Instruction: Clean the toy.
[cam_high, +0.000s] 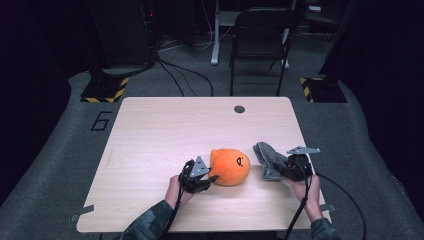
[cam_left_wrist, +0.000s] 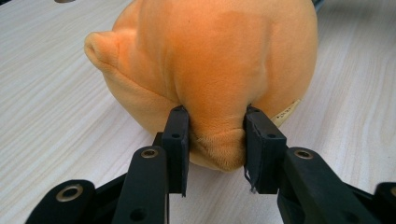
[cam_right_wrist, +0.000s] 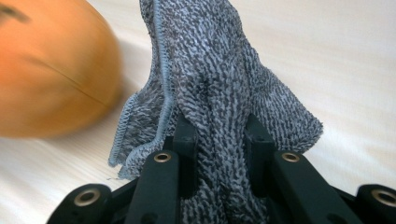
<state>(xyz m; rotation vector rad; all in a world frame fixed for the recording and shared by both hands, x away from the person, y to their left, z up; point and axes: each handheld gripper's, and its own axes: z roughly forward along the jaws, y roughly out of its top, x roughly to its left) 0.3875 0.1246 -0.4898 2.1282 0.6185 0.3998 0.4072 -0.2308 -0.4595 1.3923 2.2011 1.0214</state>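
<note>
At the near edge of the wooden table (cam_high: 150, 130), your left gripper (cam_high: 207, 181) pinches a fold of the orange plush toy (cam_high: 230, 166), its two black jaws pressed into the soft fabric at the toy's near-left side. The toy rests on the tabletop near the middle, slightly towards you. To its right, your right gripper (cam_high: 280, 167) is clamped on the grey knitted cloth (cam_high: 267, 159), the fabric bunched between its jaws and rising from them in a crumpled peak. Cloth and toy sit just beside each other, a narrow strip of bare table between them, a black folding chair (cam_high: 260, 35) standing beyond the far edge
</note>
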